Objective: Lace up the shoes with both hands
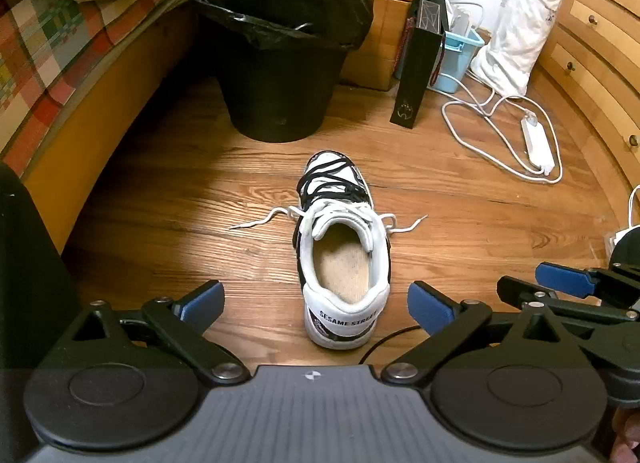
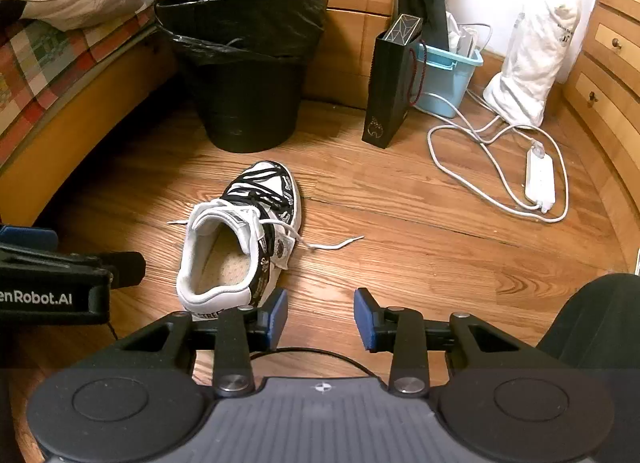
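Observation:
A white and black sneaker [image 1: 342, 251] lies on the wooden floor, heel toward me, toe pointing at the bin. Its white lace ends trail loose on both sides: the left lace end [image 1: 260, 221] and the right lace end [image 1: 404, 225]. My left gripper [image 1: 316, 305] is open wide, its blue pads either side of the heel, above it and apart from it. In the right wrist view the sneaker [image 2: 236, 239] sits left of centre. My right gripper [image 2: 320, 317] is open with nothing between its pads, just right of the heel. The right lace end [image 2: 338, 244] lies ahead of it.
A black bin [image 1: 280, 51] with a bin liner stands beyond the shoe. A bed [image 1: 60, 75] runs along the left. A black paper bag [image 1: 420, 59], a blue tub [image 1: 456, 59], a white sack [image 1: 520, 31] and a white power strip [image 1: 538, 143] with its cable lie at the right, before wooden drawers [image 1: 600, 47].

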The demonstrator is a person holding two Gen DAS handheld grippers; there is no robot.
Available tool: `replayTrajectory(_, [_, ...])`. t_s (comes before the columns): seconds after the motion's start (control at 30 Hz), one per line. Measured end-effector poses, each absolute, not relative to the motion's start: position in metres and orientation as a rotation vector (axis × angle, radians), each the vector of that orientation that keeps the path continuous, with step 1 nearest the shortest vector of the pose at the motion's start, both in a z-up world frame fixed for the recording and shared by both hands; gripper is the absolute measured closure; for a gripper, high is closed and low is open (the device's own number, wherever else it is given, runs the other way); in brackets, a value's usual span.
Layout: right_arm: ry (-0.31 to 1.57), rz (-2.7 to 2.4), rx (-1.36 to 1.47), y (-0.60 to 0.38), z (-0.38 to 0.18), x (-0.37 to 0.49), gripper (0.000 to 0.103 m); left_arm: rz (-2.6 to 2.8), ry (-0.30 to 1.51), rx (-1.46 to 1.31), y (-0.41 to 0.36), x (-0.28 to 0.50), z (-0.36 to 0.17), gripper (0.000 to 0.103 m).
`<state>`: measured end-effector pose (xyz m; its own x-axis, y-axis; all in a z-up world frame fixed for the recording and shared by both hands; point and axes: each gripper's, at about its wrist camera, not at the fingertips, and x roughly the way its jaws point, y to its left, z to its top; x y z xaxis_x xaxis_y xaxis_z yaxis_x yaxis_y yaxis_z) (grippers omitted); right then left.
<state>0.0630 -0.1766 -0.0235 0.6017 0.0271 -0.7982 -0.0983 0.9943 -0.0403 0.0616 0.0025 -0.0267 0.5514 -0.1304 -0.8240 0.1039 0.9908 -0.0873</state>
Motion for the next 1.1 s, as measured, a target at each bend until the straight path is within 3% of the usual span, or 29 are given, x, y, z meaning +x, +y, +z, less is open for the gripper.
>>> replayTrajectory(1.1, [0.929,0.061,-0.063,-0.1784,-0.025,0.065,0.061,-0.119,0.98,-0.051,0.0017,0.0623,-0.0303,0.0])
